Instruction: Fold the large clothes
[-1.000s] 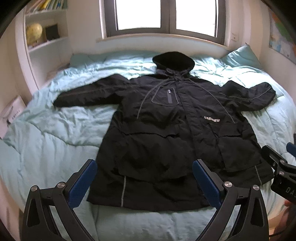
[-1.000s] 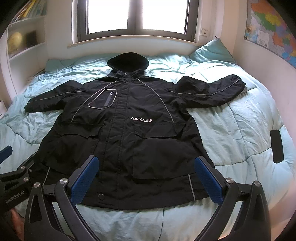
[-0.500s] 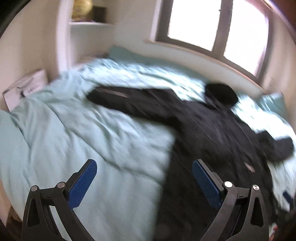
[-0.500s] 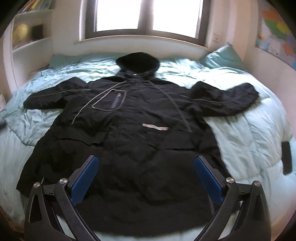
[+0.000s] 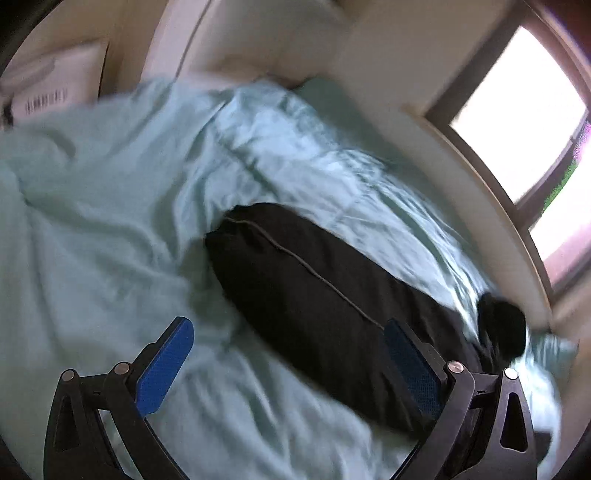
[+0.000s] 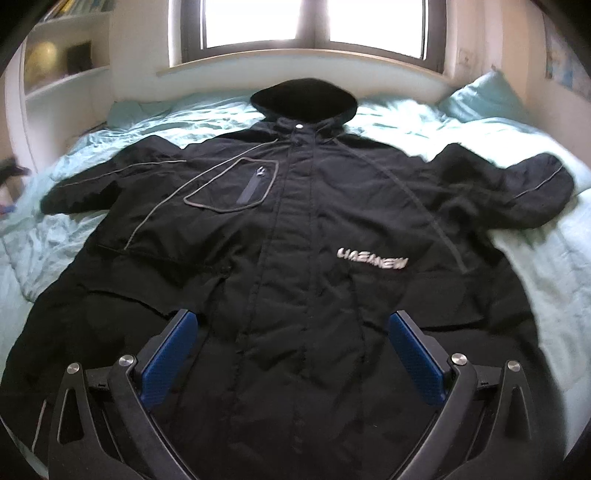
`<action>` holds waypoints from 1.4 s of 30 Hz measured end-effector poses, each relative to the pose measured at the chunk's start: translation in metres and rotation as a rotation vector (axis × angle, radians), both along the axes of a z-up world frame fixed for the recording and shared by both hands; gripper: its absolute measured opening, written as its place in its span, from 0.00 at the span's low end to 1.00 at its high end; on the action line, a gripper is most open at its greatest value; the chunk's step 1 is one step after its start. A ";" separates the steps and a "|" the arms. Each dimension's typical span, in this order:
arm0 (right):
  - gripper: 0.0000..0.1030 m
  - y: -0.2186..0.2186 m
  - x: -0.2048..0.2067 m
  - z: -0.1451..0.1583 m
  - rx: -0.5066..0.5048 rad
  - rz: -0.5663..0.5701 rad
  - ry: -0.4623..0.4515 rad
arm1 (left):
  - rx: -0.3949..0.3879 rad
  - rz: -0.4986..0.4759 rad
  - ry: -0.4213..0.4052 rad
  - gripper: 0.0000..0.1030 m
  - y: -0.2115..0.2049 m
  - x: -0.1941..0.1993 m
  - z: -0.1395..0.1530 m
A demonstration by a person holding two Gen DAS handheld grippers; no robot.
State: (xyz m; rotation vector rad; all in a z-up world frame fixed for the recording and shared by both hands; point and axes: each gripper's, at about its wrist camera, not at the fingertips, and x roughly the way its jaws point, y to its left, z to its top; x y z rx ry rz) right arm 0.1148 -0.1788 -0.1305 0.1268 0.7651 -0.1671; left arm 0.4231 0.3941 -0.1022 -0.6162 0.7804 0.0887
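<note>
The black coat (image 6: 295, 236) is spread flat, front up, on the bed (image 6: 546, 280). The right tool (image 6: 293, 354) is held released above its lower front; the left tool (image 5: 291, 365) is held released above its sleeve (image 5: 303, 280).

This is a bedroom in a home. A wide bed covered by a rumpled pale turquoise quilt (image 6: 546, 280) fills most of the right wrist view, with a matching turquoise pillow (image 6: 484, 98) at upper right. A dark-framed double window (image 6: 314, 26) sits at top centre above a cream sill. At upper left, white built-in wall shelves (image 6: 62, 79) hold a yellowish globe (image 6: 42, 61) and books. A coloured wall map (image 6: 565, 62) hangs at far right.
</note>
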 end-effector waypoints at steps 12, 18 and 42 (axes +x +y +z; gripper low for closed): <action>1.00 -0.001 0.016 -0.025 0.053 0.019 0.079 | 0.164 -0.009 0.015 0.24 -0.001 0.054 -0.035; 1.00 -0.007 0.007 -0.017 0.087 0.022 0.046 | 0.262 -0.068 -0.168 0.17 -0.037 0.011 0.025; 1.00 -0.081 0.015 0.041 -0.081 -0.057 0.122 | 0.299 -1.045 -0.026 0.18 -0.511 -0.047 -0.047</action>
